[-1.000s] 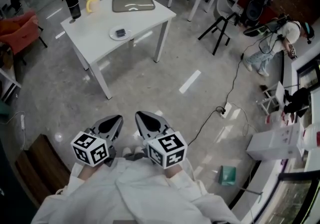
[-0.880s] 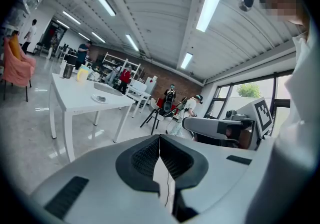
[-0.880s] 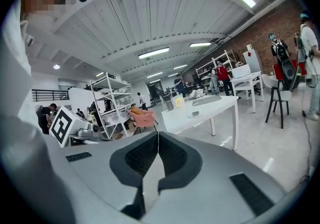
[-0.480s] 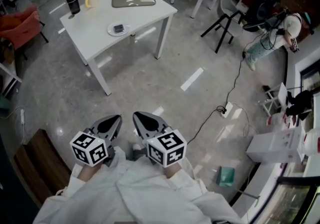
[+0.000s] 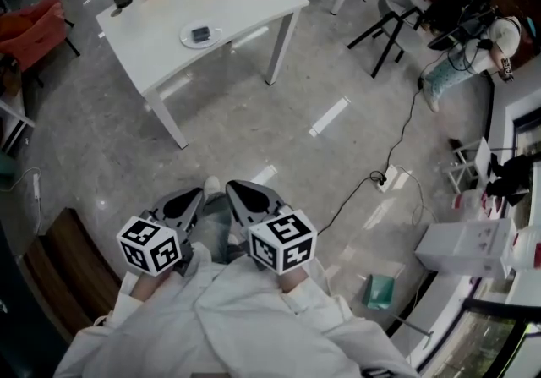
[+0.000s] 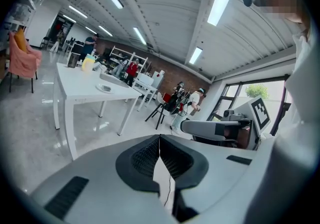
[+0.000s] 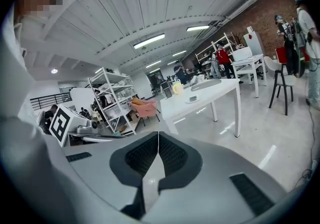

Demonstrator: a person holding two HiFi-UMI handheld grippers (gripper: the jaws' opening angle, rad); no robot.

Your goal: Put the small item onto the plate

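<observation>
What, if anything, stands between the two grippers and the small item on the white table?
Nothing visible does. Only floor lies between the table and the left gripper and right gripper, both with jaws shut and empty. The small item already lies on the plate.

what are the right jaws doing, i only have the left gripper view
observer: In its own view the right gripper has its jaws shut, with nothing between them.
operator: anything on the floor i should know about
observer: The head view shows a black cable running across the floor to a white power strip, off to your right.
operator: i can barely make out the plate from here, anything on it
observer: From above, a small dark item lies in the middle of the plate.
</observation>
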